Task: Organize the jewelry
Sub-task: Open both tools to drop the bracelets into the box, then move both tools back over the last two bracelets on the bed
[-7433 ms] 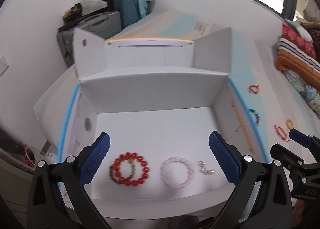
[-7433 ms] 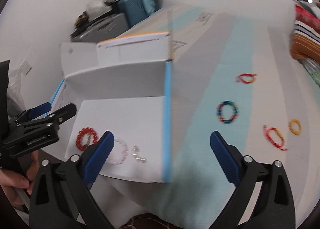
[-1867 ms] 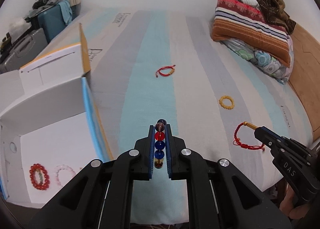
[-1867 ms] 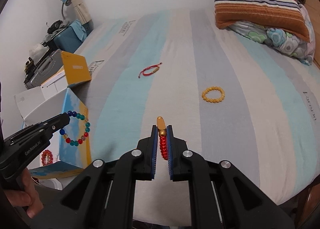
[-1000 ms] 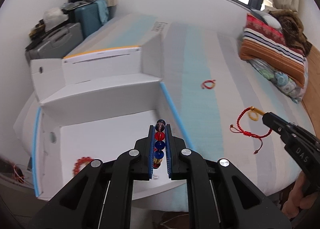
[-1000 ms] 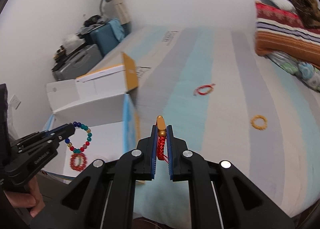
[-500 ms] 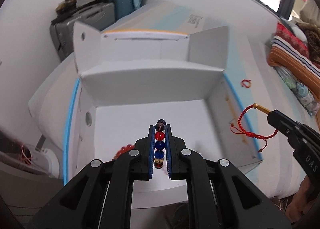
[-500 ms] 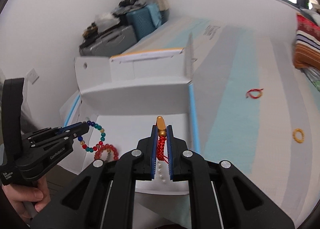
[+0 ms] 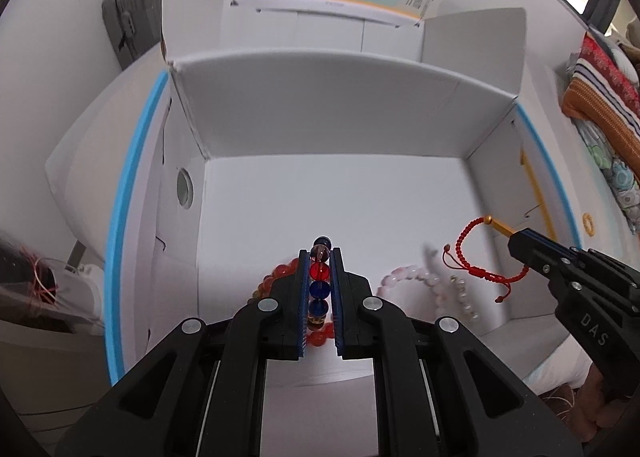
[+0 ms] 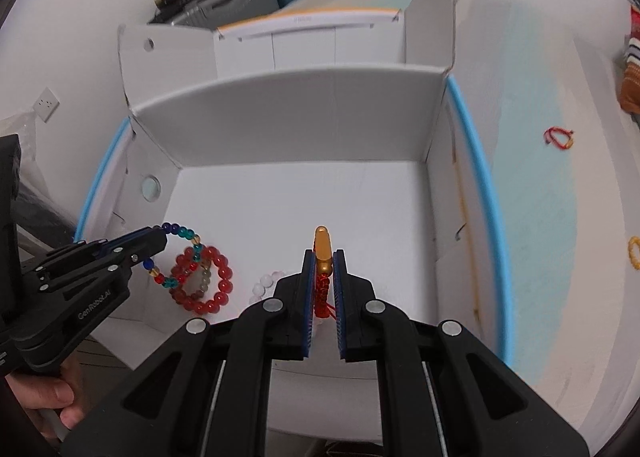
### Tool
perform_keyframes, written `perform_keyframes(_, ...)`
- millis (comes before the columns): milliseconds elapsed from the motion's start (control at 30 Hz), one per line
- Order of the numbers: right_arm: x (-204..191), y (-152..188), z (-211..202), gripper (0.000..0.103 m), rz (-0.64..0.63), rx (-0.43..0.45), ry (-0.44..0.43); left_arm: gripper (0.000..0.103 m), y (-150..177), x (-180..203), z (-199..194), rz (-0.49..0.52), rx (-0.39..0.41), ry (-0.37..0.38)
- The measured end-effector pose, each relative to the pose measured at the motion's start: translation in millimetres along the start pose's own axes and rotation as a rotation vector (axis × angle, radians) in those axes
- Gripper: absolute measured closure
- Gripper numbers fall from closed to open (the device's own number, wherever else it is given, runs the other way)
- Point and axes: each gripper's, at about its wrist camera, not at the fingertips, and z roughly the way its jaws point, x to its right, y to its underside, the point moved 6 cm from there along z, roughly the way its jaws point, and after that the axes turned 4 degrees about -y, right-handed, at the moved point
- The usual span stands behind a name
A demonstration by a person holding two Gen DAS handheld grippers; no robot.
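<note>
An open white cardboard box (image 9: 336, 117) (image 10: 288, 117) lies in front of both grippers. My left gripper (image 9: 320, 257) (image 10: 160, 235) is shut on a multicoloured bead bracelet (image 9: 320, 271) (image 10: 182, 235) and holds it above the box floor. My right gripper (image 10: 323, 257) (image 9: 514, 237) is shut on a red cord bracelet with a gold bead (image 9: 476, 253) (image 10: 322, 247), also over the box. On the box floor lie a red bead bracelet (image 10: 208, 285) (image 9: 280, 271), a pink bead bracelet (image 9: 408, 275) (image 10: 266, 283) and a small pearl piece (image 9: 464, 293).
On the striped bed sheet right of the box lie a red cord bracelet (image 10: 558, 137) and a yellow bead bracelet (image 10: 634, 253) (image 9: 588, 223). Suitcases (image 9: 132, 21) stand behind the box by the wall. A striped pillow (image 9: 600, 97) lies at the far right.
Both grippers have swung from the bed to above the open box and moved lower and closer to its floor, each still holding its bracelet.
</note>
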Motion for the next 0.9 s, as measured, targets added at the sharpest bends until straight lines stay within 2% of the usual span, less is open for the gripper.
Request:
perform_keyframes(433, -3.4, 8.2, 20.3, 0.092, 0.005, -0.064, 0.017, 0.092, 5.9, -2.7, 12.5, 0.003, -0.043, 0.001)
perform_keyframes(467, -3.7, 8.1, 18.3, 0.09, 0.007, -0.06, 0.015, 0.091, 5.7, -2.5, 10.7, 0.003, -0.042, -0.008)
perform_keyframes(500, -4.2, 8.2, 15.2, 0.079, 0.008, -0.056, 0.01, 0.09, 5.6, -0.8, 9.7, 0.005, -0.044, -0.009)
perform_keyframes(533, -4.4, 7.9, 10.4, 0.064, 0.008, -0.042, 0.01, 0.084, 4.8, 0.3, 7.5, 0.004, -0.043, -0.006)
perform_keyframes(567, -4.0, 7.3, 3.6, 0.055, 0.006, -0.022, 0.022, 0.078, 3.8, 0.8, 4.9, 0.002, -0.038, -0.006)
perform_keyframes(600, -3.7, 6.5, -1.9, 0.041, 0.007, -0.006, 0.032, 0.066, 1.9, 2.3, 0.7, 0.002, -0.024, -0.012)
perform_keyframes(633, -3.0, 5.3, -11.2, 0.035, 0.007, 0.022, 0.039, 0.056, -0.4, 3.8, -4.4, 0.004, -0.002, -0.021)
perform_keyframes(667, -2.3, 4.3, -18.0, 0.032, 0.007, 0.04, 0.042, 0.051, -2.4, 5.8, -9.4, 0.005, 0.018, -0.031)
perform_keyframes(733, 1.7, 2.1, -34.3, 0.021, 0.01, 0.074, 0.055, 0.033, -4.9, 10.2, -15.2, 0.006, 0.035, -0.04)
perform_keyframes(767, 4.7, 1.2, -40.9, 0.019, 0.013, 0.089, 0.065, 0.031, -6.0, 13.3, -18.2, 0.009, 0.041, -0.042)
perform_keyframes(833, 13.6, 0.0, -57.0, 0.011, 0.021, 0.125, 0.089, 0.019, -8.3, 18.6, -24.9, 0.011, 0.056, -0.049)
perform_keyframes(900, 25.0, 1.0, -72.5, 0.008, 0.035, 0.157, 0.109, 0.01, -10.1, 25.7, -35.1, 0.01, 0.084, -0.04)
